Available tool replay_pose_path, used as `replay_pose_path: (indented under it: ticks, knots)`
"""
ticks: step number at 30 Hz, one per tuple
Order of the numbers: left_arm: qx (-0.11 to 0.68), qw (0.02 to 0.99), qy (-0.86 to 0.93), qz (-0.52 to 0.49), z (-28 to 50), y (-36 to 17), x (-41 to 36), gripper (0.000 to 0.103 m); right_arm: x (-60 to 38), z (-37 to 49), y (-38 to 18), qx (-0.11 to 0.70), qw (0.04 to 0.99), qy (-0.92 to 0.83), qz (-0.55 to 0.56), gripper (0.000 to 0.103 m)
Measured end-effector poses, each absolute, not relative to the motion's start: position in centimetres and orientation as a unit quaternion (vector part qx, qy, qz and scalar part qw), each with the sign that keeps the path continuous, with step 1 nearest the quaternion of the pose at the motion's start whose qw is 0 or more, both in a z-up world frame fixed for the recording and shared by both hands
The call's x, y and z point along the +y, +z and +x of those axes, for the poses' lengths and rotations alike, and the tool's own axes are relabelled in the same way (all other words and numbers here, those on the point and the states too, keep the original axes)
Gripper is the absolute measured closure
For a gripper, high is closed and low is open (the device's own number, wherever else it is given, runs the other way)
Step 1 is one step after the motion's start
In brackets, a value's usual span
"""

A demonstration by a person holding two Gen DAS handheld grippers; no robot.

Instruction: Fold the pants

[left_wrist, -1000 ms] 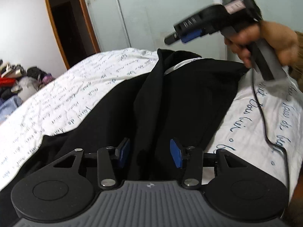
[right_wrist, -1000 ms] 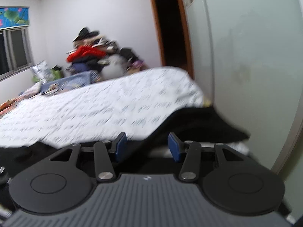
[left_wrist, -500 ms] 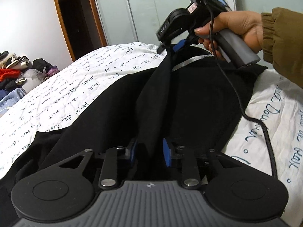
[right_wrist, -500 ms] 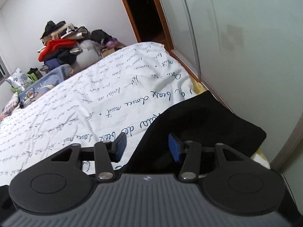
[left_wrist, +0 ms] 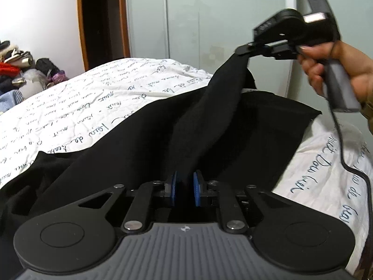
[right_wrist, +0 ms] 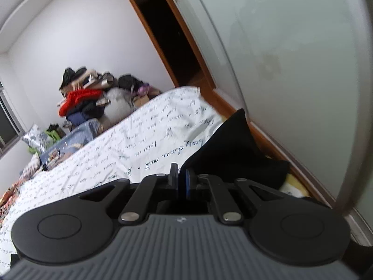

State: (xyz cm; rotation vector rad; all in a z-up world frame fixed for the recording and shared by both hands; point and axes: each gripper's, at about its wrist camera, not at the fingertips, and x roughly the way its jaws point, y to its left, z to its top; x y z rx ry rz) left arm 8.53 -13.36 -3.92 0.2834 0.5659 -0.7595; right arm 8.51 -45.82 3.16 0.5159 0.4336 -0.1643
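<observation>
Black pants lie spread over a bed with a white sheet printed with script. My left gripper is closing its jaws, and the blue pads pinch a raised ridge of the pants' cloth between them. My right gripper, held by a hand, is shut on an upper edge of the pants and lifts it off the bed, so the cloth runs taut between both grippers. In the right wrist view the right gripper has the black pants clamped between nearly touching pads.
A pale sliding wardrobe door stands close behind the bed's far edge. Beside it is a dark doorway. A pile of clothes sits past the bed. The right gripper's cable trails across the sheet.
Both grippers have shut on the pants. The right gripper rolled, moved right and lifted its edge of the cloth, pulling a fold up off the bed.
</observation>
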Motion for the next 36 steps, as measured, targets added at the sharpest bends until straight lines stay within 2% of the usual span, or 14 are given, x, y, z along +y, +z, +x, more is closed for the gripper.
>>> replay_pose_path:
  ticks: [5,10,14,15,16,19,26,32,33,34,35,36]
  knots:
    - [0.282,0.863,-0.398,0.128,7.6,-3.5,-12.7,0.091,-46.1,3.9,2.4,0.207,0.939,-0.094,0.259,0.096]
    - [0.285,0.857,-0.406,0.135,7.4,-3.7,-12.8,0.091,-46.7,1.2,-0.5,0.248,0.923,-0.107,0.275,0.095]
    - [0.286,0.861,-0.395,0.144,7.2,-4.0,-13.2,0.091,-48.1,1.2,-1.9,0.259,0.910,-0.115,0.302,0.083]
    - [0.284,0.862,-0.393,0.146,7.2,-3.9,-13.2,0.091,-48.4,1.4,-2.1,0.256,0.910,-0.119,0.302,0.074]
    - [0.283,0.863,-0.392,0.150,7.2,-4.0,-13.2,0.091,-48.8,1.6,-2.2,0.253,0.910,-0.127,0.302,0.071]
    - [0.271,0.866,-0.385,0.171,7.3,-4.3,-13.8,0.091,-50.8,2.3,-3.1,0.246,0.899,-0.147,0.331,0.070]
    - [0.242,0.859,-0.386,0.233,6.6,-5.0,-15.5,0.090,-55.3,2.3,-6.6,0.196,0.836,-0.169,0.483,0.070]
    - [0.216,0.851,-0.386,0.284,5.7,-5.1,-16.5,0.088,-56.8,3.6,-7.1,0.187,0.829,-0.181,0.495,0.069]
    - [0.216,0.849,-0.388,0.286,5.6,-5.1,-16.5,0.086,-56.9,3.7,-7.1,0.186,0.829,-0.182,0.495,0.076]
    - [0.215,0.848,-0.389,0.287,5.5,-5.0,-16.5,0.084,-57.0,3.9,-7.1,0.184,0.832,-0.180,0.492,0.093]
    - [0.213,0.848,-0.393,0.286,5.5,-4.9,-16.5,0.073,-57.0,4.1,-6.9,0.184,0.835,-0.178,0.487,0.098]
    - [0.209,0.847,-0.397,0.285,5.3,-4.8,-16.5,0.056,-56.9,4.2,-6.6,0.182,0.839,-0.179,0.481,0.099]
